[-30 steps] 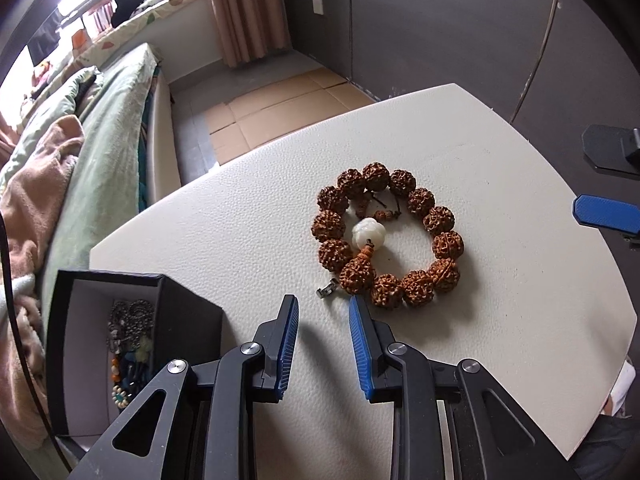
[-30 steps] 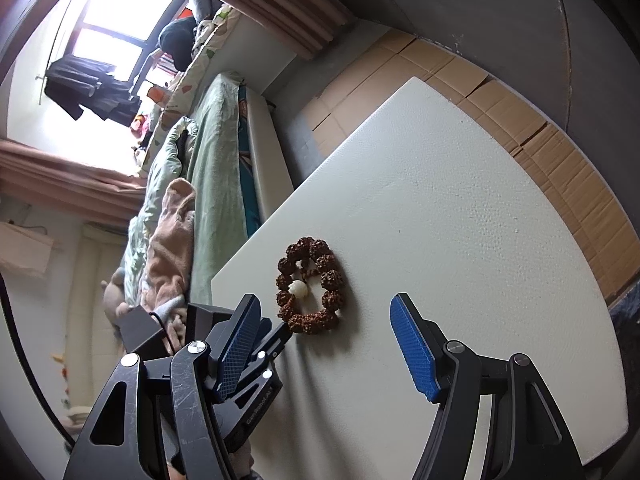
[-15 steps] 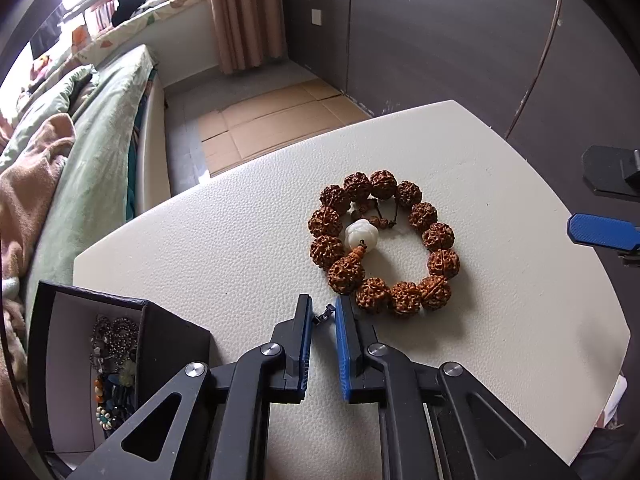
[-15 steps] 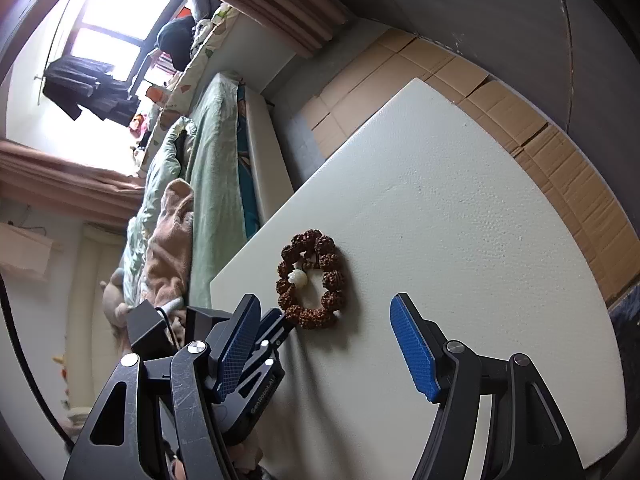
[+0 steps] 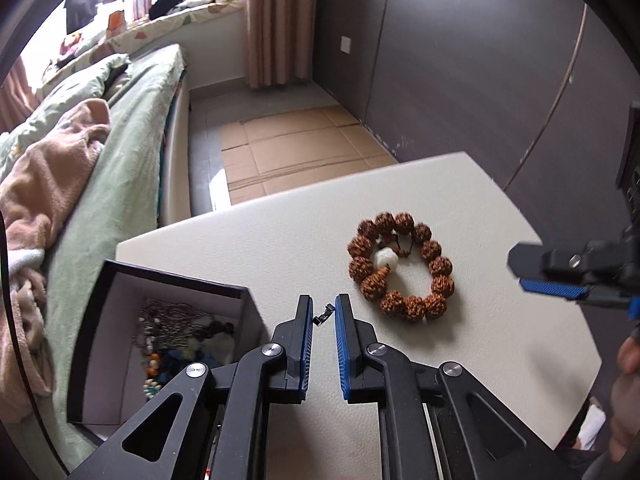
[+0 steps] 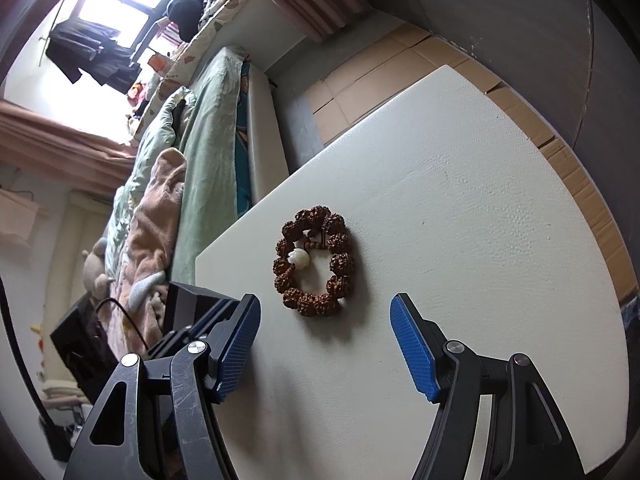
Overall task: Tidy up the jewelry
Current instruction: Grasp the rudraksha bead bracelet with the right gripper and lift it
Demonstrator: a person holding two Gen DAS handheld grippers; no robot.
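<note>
A brown rough-bead bracelet (image 5: 401,267) with one white bead lies on the white table (image 5: 460,360); it also shows in the right wrist view (image 6: 315,261). My left gripper (image 5: 324,314) is shut on a small silver metal clasp piece (image 5: 323,315), held at its fingertips just above the table, between the bracelet and an open black jewelry box (image 5: 120,344) holding several beaded pieces. My right gripper (image 6: 325,330) is open and empty, near the bracelet; one of its fingers (image 5: 554,290) shows at the right of the left wrist view.
A bed with green and pink blankets (image 5: 80,168) runs along the table's left side. Cardboard sheets (image 5: 296,144) cover the floor beyond the far edge. A dark wall (image 5: 460,60) stands behind. The box corner (image 6: 188,300) lies beside my right gripper's left finger.
My left gripper closed on the small silver clasp and moved left with it, toward the black box. My right gripper came closer to the bracelet and stayed open.
</note>
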